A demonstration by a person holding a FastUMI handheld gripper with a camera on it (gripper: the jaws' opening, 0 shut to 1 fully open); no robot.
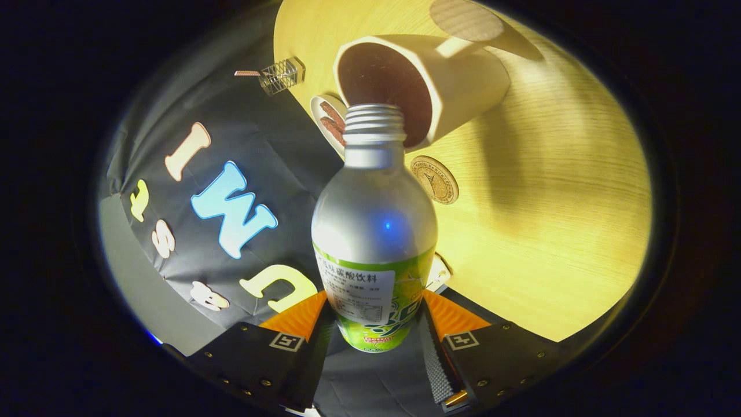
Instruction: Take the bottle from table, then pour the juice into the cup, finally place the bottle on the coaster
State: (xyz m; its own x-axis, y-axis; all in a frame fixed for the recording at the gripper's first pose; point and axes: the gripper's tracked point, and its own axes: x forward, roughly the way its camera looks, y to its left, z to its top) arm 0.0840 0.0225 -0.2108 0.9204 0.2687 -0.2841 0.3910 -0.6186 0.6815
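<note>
I have the bottle point(373, 231) clamped in my tool point(373, 315), one finger pressing each side of its labelled lower body at the bottom centre of the frame. The cap is off and the bare threaded neck points at the cup point(417, 87) in the upper middle, the mouth sitting right before the cup's dark opening. The view is rolled, so the table point(550, 231) fills the right of the frame, which I read as the pour being under way.

To do it well, I would keep the neck over the opening, tip gently, and watch that the rim does not knock the cup. No juice can be seen.

The round coaster point(434, 179) lies on the table just beside the cup, right of the bottle's shoulder, and carries an embossed emblem too small to read. The bottle's white panel bears printed characters, which I leave unread.
</note>
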